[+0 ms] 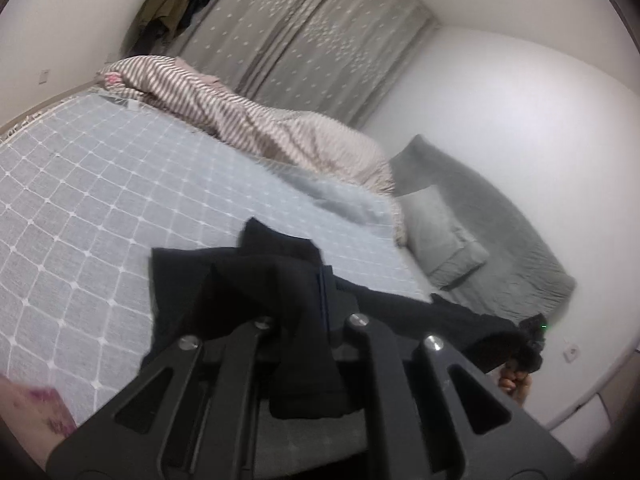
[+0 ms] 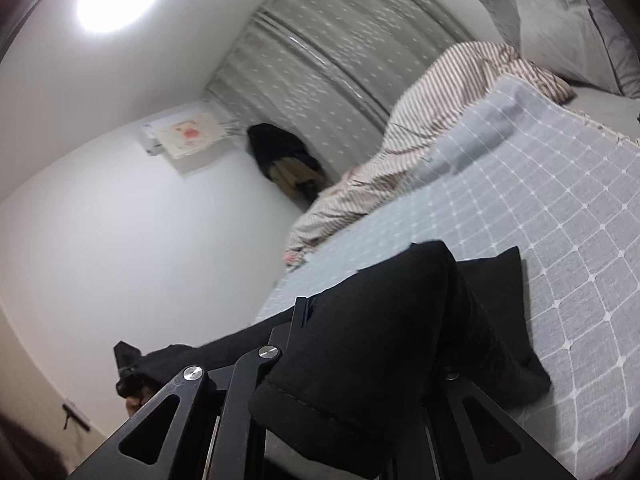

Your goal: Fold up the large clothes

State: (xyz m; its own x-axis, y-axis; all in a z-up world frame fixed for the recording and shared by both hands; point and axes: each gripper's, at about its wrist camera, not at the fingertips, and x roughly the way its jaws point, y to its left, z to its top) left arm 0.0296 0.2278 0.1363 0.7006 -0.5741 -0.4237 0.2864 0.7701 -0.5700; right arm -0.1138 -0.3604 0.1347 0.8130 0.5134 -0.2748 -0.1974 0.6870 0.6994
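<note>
Left gripper [image 1: 316, 300], right gripper [image 2: 320, 320] clamp black garment [image 1: 280, 280]; no writing legible.

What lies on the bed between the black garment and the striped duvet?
Only the bare checked bedspread, with a rumpled fold in it near the striped duvet, lies beyond the black garment. Both wrist views show this.

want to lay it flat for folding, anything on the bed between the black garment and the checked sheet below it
Nothing visible does. The black garment hangs from the left gripper and right gripper, both shut on it, over a bare stretch of checked sheet. The striped duvet is bunched along the far side, apart from it.
</note>
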